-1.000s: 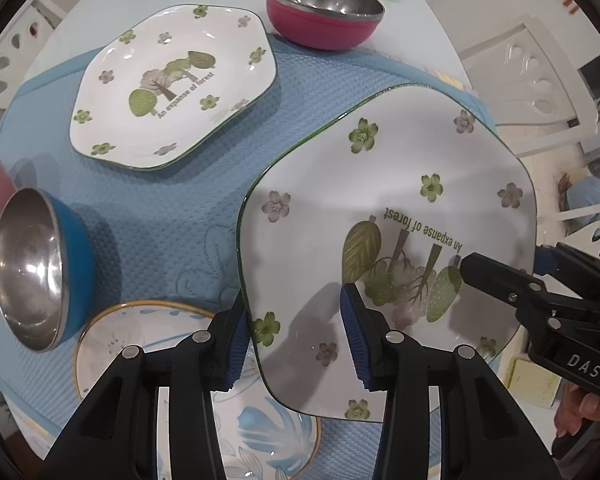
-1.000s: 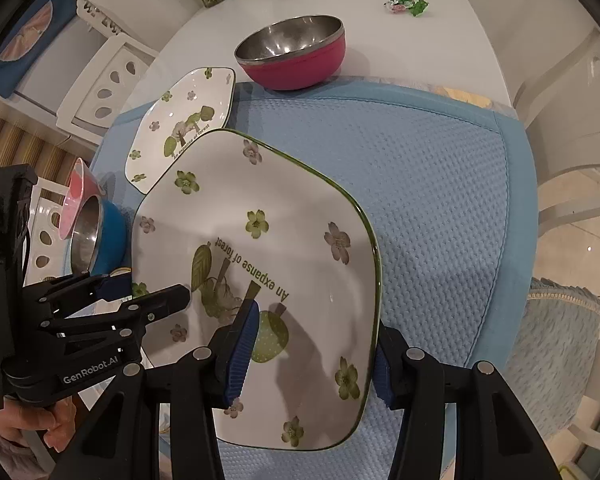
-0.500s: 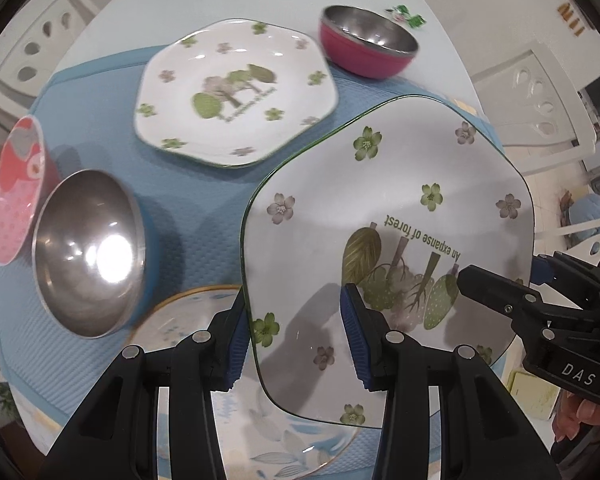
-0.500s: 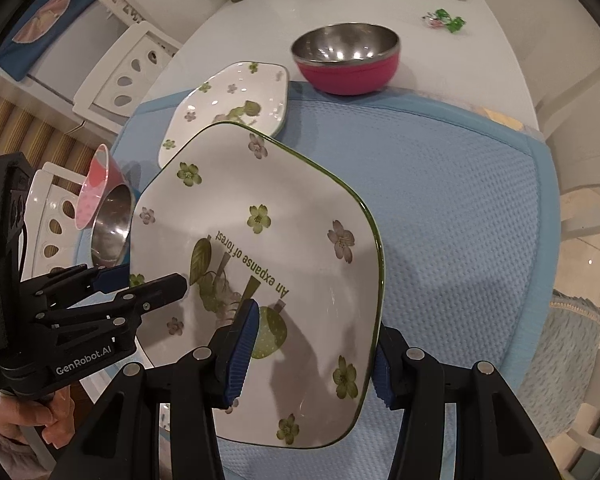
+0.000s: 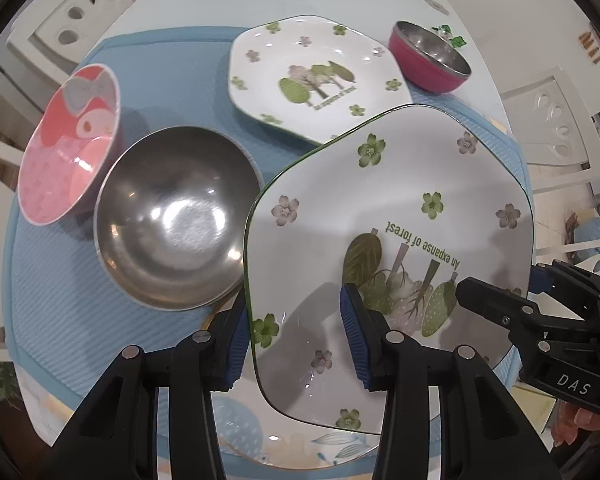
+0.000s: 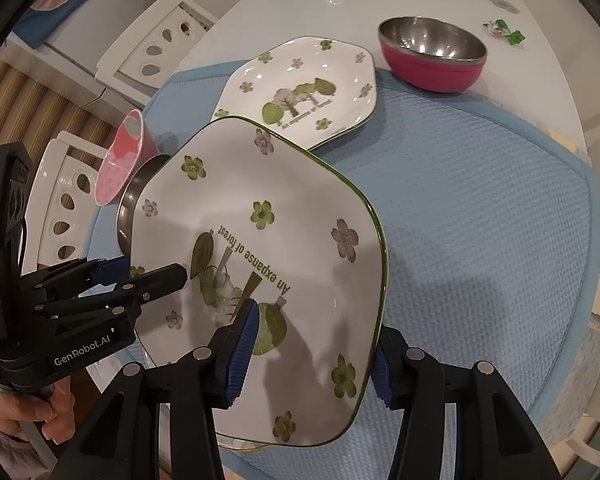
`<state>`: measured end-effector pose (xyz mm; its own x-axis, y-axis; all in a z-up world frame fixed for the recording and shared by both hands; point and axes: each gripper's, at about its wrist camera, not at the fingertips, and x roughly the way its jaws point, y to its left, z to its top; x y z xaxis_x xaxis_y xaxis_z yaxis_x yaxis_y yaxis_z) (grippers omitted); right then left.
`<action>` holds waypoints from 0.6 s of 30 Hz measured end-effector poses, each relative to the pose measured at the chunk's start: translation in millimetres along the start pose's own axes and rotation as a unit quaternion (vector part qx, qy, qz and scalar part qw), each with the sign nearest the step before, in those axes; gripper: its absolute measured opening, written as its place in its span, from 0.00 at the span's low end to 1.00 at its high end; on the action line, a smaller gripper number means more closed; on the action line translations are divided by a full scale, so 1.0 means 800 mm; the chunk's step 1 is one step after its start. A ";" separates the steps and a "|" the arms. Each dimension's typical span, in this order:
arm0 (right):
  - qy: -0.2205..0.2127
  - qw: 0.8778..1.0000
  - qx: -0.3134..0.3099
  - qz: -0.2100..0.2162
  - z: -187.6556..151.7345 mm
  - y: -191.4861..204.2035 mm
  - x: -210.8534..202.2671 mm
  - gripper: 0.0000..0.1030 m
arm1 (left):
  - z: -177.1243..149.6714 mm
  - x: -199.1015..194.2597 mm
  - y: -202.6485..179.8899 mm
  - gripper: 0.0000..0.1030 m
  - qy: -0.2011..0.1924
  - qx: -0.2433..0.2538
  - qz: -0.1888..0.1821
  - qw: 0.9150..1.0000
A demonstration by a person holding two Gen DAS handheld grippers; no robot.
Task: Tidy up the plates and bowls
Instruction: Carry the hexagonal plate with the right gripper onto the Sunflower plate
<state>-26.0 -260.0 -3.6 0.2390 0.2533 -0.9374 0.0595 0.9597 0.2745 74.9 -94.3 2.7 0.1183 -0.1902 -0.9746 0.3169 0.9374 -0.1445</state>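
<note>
Left wrist view, from left to right: a pink cartoon bowl [image 5: 70,142] at the left edge, a steel bowl [image 5: 174,222] beside it, then the floral plate [image 5: 388,240] lifted at centre right. The left gripper [image 5: 294,340] pinches the plate's near-left rim; the right gripper [image 5: 496,300] clamps its right edge. A matching plate [image 5: 316,80] and a red bowl [image 5: 430,58] lie at the upper right on the blue mat [image 5: 180,72].
</note>
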 end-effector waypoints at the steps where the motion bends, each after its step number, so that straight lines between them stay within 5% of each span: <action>1: 0.002 1.000 0.001 0.001 -0.001 0.004 0.002 0.49 | -0.001 -0.001 0.003 0.38 0.000 0.001 0.002 1.000; 18: 0.025 1.000 0.001 -0.005 -0.022 0.045 0.025 0.49 | -0.033 -0.002 0.042 0.38 0.011 0.001 -0.001 1.000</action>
<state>-36.0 -217.9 -16.1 0.1888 0.2504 -0.9495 0.0627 0.9619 0.2662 60.3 -55.1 -5.2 0.0969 -0.1856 -0.9778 0.3197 0.9362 -0.1460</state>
